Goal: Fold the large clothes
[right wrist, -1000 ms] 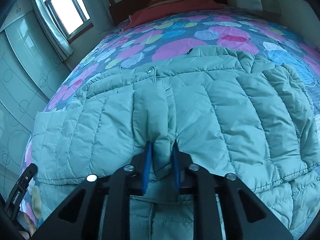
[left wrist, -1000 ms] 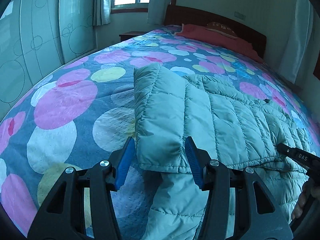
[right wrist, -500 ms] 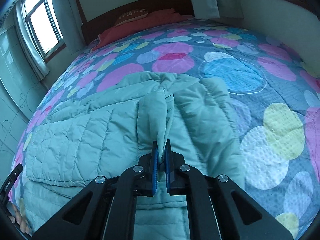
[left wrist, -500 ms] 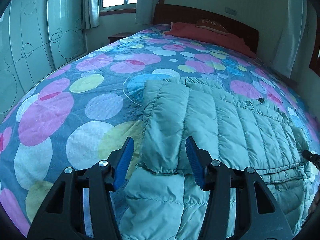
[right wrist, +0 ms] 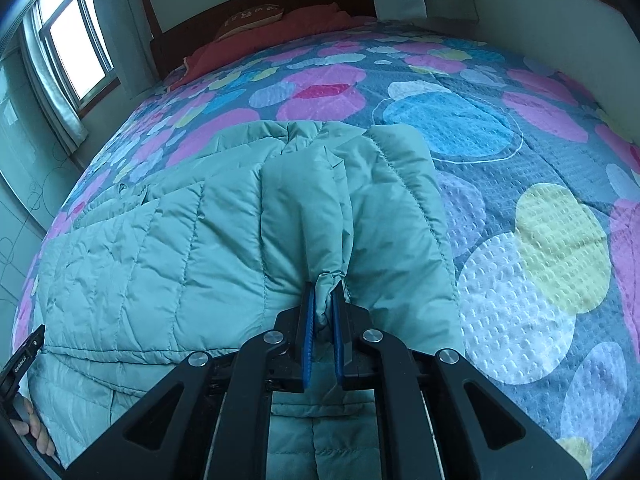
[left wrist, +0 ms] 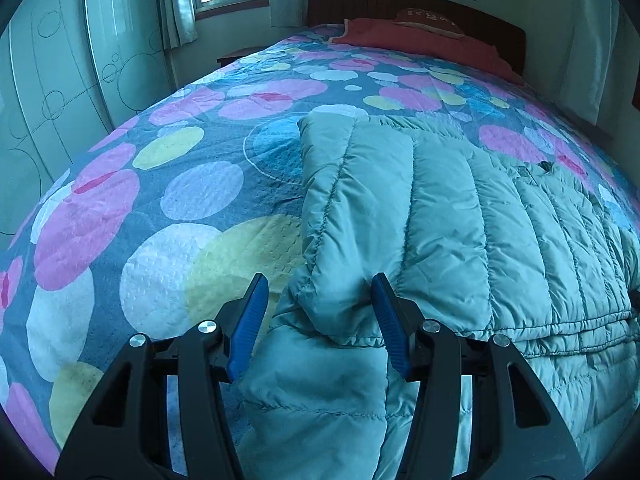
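A pale green quilted jacket [left wrist: 460, 208] lies spread on the bed, its sides folded inward. My left gripper [left wrist: 318, 280] straddles the thick folded edge at the jacket's left side. The right pad touches the fabric, while bedspread shows between the left pad and the fold. In the right wrist view, my right gripper [right wrist: 322, 292] pinches a narrow ridge of the jacket [right wrist: 180, 248] near its right edge. Its jaws are opening slightly, with the fabric still pressed between the blue pads. The left gripper's tip [right wrist: 24, 356] and a hand [right wrist: 36, 436] show at that view's far left.
The bedspread [left wrist: 180, 240] has big coloured circles and lies bare left and right [right wrist: 520, 280] of the jacket. A red blanket [left wrist: 420, 40] and a dark headboard [left wrist: 400, 0] are at the far end. A wardrobe [left wrist: 60, 80] stands to the left, a wall [right wrist: 540, 12] to the right.
The right gripper has carried its pinch of jacket leftward, folding that side over; bedspread now shows where jacket lay. The left gripper shifted along its fold, and a gap has appeared at its left pad.
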`<state>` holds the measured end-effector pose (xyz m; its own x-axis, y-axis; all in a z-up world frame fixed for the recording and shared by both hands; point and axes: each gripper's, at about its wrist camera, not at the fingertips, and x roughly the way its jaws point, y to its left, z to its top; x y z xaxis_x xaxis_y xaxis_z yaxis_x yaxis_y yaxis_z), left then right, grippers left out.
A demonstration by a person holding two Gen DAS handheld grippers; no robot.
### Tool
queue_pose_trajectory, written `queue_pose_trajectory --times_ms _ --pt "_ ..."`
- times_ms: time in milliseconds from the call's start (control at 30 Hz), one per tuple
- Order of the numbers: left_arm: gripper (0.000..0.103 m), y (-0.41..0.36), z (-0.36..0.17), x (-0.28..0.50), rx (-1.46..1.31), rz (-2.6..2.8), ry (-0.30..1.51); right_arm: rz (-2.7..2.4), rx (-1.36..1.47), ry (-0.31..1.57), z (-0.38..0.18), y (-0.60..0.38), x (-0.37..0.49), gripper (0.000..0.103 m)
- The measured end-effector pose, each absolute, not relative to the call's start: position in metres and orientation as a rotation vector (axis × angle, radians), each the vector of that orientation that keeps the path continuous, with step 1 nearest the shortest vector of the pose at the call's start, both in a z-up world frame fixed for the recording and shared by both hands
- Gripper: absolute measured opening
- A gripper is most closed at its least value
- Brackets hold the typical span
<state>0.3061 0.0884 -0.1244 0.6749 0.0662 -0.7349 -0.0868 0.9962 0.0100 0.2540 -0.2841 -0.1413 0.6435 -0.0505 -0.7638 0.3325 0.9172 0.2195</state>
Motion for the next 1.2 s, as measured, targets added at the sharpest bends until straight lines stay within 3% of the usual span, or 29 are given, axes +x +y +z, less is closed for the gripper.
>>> queue_pose_trajectory --times_ms 100,167,233,400,600,667,767,1033,1067,1200 --pt "0.053 0.090 -0.102 0.298 -0.043 0.072 0.758 -0.234 0.326 0.800 -0.123 -0.281 0.248 0.016" --pt "0.053 0.089 -0.093 0.302 -0.044 0.060 0.731 -0.233 0.309 0.756 -0.109 -0.279 0.251 0.032" --pt "0.053 0.085 -0.089 0.313 -0.036 0.047 0.736 -0.238 0.279 0.735 -0.100 -0.275 0.260 0.038" --pt "0.053 0.074 -0.097 0.348 0.003 0.046 0.764 -0.188 0.252 0.740 -0.098 -0.271 0.293 0.038" --pt "0.054 0.064 -0.129 0.382 0.076 0.100 0.838 -0.186 0.226 0.848 -0.137 -0.272 0.335 0.038" --pt "0.063 0.063 -0.142 0.389 0.088 0.118 0.874 -0.170 0.219 0.897 -0.153 -0.273 0.346 0.038" --pt "0.063 0.065 -0.147 0.391 0.072 0.108 0.884 -0.170 0.196 0.892 -0.152 -0.271 0.351 0.038" --pt "0.062 0.074 -0.110 0.348 -0.001 0.099 0.781 -0.164 0.216 0.825 -0.118 -0.260 0.305 0.040" --pt "0.062 0.073 -0.112 0.345 -0.001 0.091 0.787 -0.163 0.210 0.823 -0.119 -0.256 0.299 0.044" --pt "0.063 0.069 -0.143 0.353 0.019 0.071 0.907 -0.164 0.168 0.892 -0.148 -0.248 0.298 0.046"
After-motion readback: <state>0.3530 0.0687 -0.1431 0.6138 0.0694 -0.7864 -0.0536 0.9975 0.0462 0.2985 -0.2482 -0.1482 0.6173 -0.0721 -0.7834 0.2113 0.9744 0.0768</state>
